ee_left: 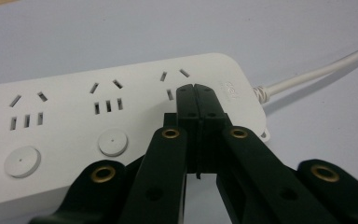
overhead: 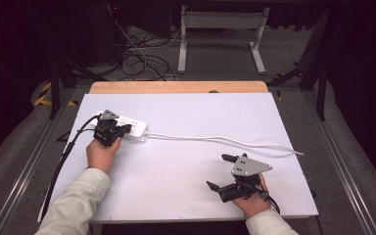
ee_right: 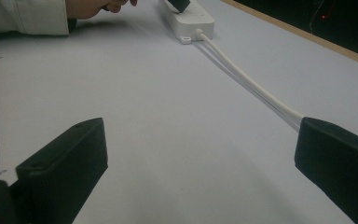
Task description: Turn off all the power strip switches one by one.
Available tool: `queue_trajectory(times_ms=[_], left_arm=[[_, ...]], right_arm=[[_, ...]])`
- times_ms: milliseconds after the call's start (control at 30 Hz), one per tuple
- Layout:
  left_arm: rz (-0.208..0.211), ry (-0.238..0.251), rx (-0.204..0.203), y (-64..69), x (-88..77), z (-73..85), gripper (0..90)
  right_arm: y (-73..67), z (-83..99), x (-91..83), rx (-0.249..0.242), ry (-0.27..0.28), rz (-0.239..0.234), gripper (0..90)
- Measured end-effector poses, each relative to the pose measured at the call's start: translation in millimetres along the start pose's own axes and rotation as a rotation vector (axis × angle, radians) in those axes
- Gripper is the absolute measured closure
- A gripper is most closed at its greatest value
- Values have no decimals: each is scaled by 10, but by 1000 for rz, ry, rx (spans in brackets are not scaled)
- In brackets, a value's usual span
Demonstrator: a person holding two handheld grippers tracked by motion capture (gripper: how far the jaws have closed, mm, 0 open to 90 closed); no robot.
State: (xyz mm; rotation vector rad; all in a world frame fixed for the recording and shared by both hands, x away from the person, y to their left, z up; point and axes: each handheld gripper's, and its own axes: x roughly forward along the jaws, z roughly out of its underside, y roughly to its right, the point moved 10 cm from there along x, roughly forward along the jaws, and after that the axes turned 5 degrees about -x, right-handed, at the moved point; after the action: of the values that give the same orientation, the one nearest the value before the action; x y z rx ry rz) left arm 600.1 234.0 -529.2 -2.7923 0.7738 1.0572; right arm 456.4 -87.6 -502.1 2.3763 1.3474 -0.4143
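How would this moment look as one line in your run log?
left tongs: shut, tips on white plastic power strip | right tongs: open, holding nothing | strip's white cord: across white table

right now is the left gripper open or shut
Shut: the left gripper has its two black jaws pressed flat together, tips over the power strip.

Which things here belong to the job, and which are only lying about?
In the job:
- power strip
- its cable
- left gripper, shut, tips on the strip
- right gripper, open over bare table

Lying about:
- wires on the floor
- white frame
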Motion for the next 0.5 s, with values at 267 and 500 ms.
queue_trajectory(times_ms=[267, 500], left_arm=[[-18, -1, 3, -25, 3, 10, 900], [-27, -5, 18, -5, 17, 21, 900]], right_arm=[[1, -3, -8, -4, 3, 1, 33], [2, -3, -6, -3, 2, 2, 33]])
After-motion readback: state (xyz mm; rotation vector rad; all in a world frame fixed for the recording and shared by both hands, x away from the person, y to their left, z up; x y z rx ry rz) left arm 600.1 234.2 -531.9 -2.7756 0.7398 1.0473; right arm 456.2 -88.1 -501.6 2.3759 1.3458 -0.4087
